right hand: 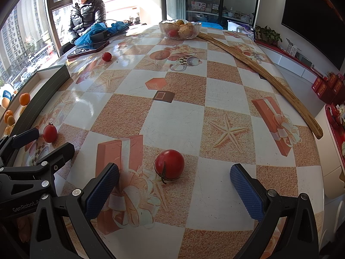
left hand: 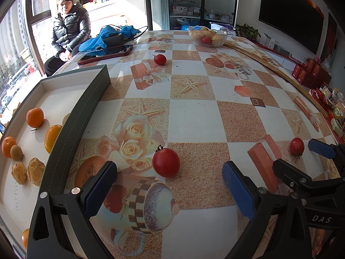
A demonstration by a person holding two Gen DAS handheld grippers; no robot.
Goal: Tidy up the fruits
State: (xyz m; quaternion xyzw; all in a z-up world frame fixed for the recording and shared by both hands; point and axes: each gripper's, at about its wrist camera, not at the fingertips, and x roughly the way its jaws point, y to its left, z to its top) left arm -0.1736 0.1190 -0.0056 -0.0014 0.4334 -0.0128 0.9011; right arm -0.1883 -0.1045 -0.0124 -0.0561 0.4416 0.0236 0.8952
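Three red tomatoes lie loose on the patterned table. My left gripper (left hand: 170, 179) is open, and one tomato (left hand: 166, 162) sits just ahead between its blue fingertips. My right gripper (right hand: 174, 179) is open too, with another tomato (right hand: 169, 164) between its fingers; that same tomato (left hand: 297, 146) shows at the right in the left wrist view. The third tomato (left hand: 160, 59) lies farther back near a phone. A grey tray (left hand: 64, 129) on the left holds oranges (left hand: 35, 117), walnuts (left hand: 28, 170) and a small brown fruit (left hand: 16, 152).
A glass bowl (left hand: 207, 35) with fruit stands at the far end. A long wooden stick (right hand: 265, 75) lies along the right side. A dark phone (left hand: 105, 54) and blue cloth (left hand: 103, 36) lie at the back left, where a person (left hand: 69, 28) sits by the window.
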